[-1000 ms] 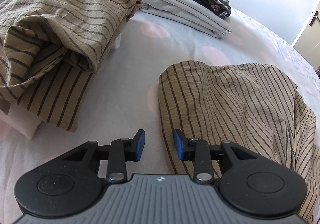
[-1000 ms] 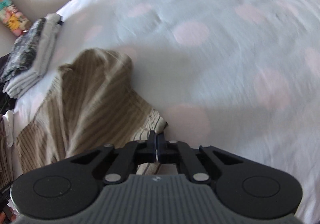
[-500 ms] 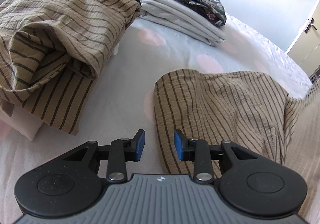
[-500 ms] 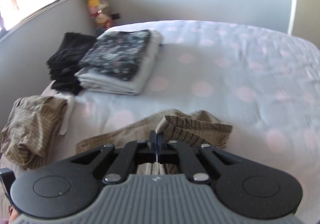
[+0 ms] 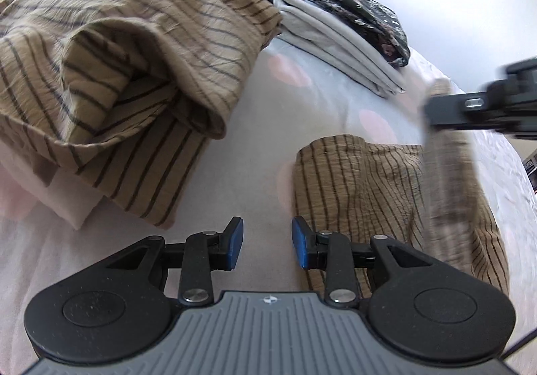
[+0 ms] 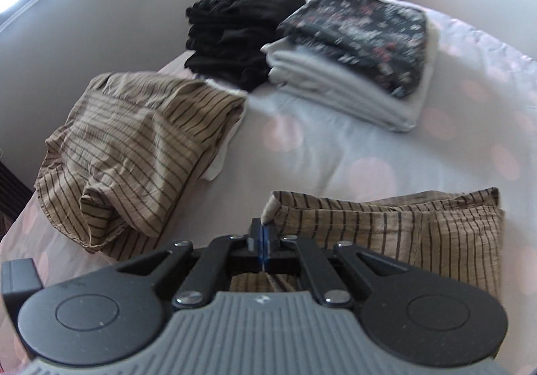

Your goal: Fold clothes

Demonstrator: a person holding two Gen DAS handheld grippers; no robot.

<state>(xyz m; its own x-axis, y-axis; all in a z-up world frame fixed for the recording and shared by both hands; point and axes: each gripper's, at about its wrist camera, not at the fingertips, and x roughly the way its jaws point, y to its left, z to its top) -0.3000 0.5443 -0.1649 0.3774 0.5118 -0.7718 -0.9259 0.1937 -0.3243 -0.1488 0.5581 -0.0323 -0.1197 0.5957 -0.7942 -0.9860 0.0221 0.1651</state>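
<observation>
A tan striped garment (image 5: 379, 183) lies on the bed in front of my left gripper (image 5: 266, 242), which is open and empty just left of its near edge. My right gripper (image 6: 264, 234) is shut on a corner of the same garment (image 6: 386, 220), carrying that corner over the rest of the cloth. In the left wrist view the right gripper (image 5: 486, 103) shows blurred at the right, with cloth hanging under it.
A second, crumpled tan striped garment (image 5: 110, 66) lies at the left (image 6: 134, 153). A folded stack of grey cloth with a dark floral piece on top (image 6: 362, 49) and a black pile (image 6: 238, 29) sit at the back. The bed sheet (image 6: 335, 153) has pink dots.
My right gripper has carried the held corner up and across toward the left, folding the garment over itself. My left gripper has stayed open and shifted slightly forward.
</observation>
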